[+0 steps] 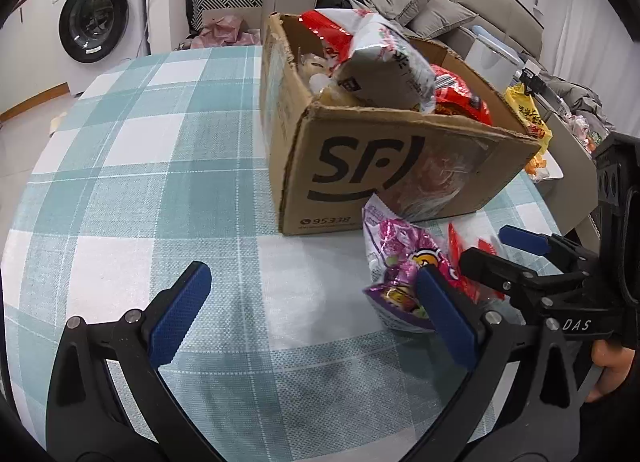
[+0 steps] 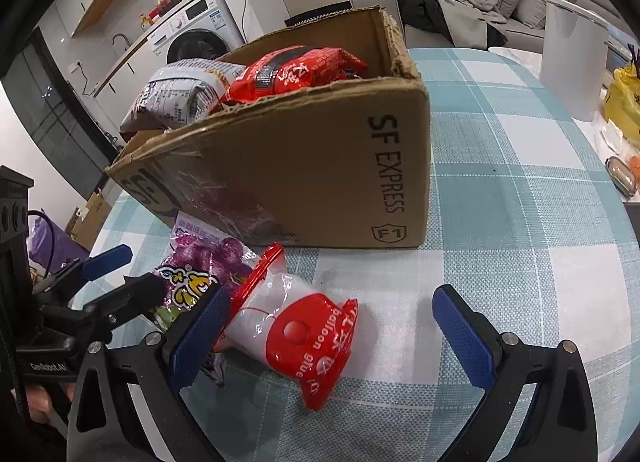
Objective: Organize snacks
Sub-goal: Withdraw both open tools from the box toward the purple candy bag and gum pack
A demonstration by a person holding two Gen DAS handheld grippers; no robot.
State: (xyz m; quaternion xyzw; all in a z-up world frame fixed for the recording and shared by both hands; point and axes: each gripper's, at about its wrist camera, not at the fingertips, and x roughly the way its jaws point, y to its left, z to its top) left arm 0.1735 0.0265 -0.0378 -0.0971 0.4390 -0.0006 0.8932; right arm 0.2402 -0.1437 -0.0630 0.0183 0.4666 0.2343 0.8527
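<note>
1. Left gripper (image 1: 316, 294): fingers spread wide, empty, over the checked tablecloth (image 1: 160, 166).
2. Right gripper (image 2: 332, 314): fingers spread, around the red-and-white packet (image 2: 296, 334).
3. Purple candy bag (image 1: 400, 274): on the cloth, beside the packet.
4. Cardboard box (image 1: 384, 166): behind both, filled with snack bags.

My left gripper's (image 1: 312, 286) right finger (image 1: 444, 318) covers the lower part of the purple candy bag (image 1: 396, 262). The cardboard box (image 1: 384, 166) hides the bottoms of the snack packs inside it, and its far wall hides the desk behind. The small print on the white-grey pack (image 2: 176, 98) is too blurred for me to read.
</note>
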